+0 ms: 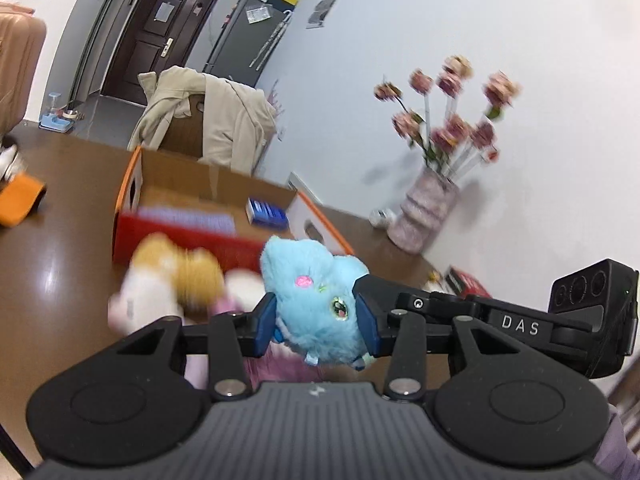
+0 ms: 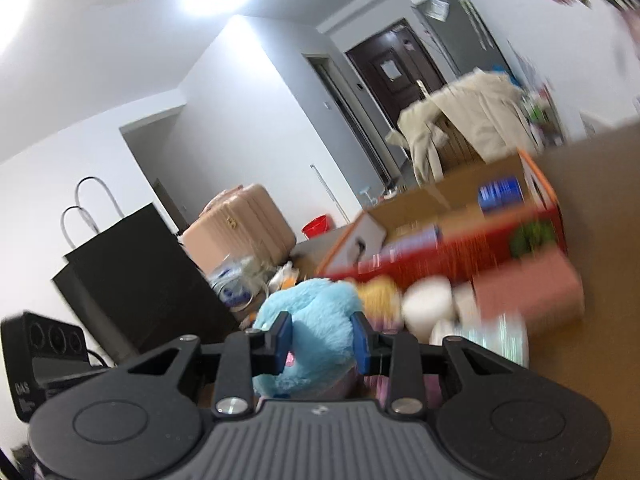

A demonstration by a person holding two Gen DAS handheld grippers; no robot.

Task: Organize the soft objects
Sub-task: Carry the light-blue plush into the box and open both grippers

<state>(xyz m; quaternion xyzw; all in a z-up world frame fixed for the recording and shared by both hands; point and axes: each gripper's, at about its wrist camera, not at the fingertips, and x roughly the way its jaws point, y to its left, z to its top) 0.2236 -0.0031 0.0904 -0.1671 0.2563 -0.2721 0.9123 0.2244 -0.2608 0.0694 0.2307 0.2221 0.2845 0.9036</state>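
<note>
A fluffy blue toy (image 1: pixel 316 300) with a green eye sat low in the middle. A blurry yellow-and-white toy (image 1: pixel 176 280) lay just left.

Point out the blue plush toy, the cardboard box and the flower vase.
blue plush toy (image 1: pixel 320 300), left wrist view, its face
cardboard box (image 1: pixel 180 240), left wrist view, red front wall
flower vase (image 1: pixel 424 212), left wrist view, its body

Left tool (image 1: pixel 316 320) clamping blue plush toy (image 1: pixel 316 292), open cardboard box (image 1: pixel 208 200) behind, brown table (image 1: pixel 60 248)

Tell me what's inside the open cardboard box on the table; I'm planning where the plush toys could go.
The cardboard box holds a small blue box by its right wall and a pale flat item, blurred. Its red front wall hides the rest of the floor.
</note>
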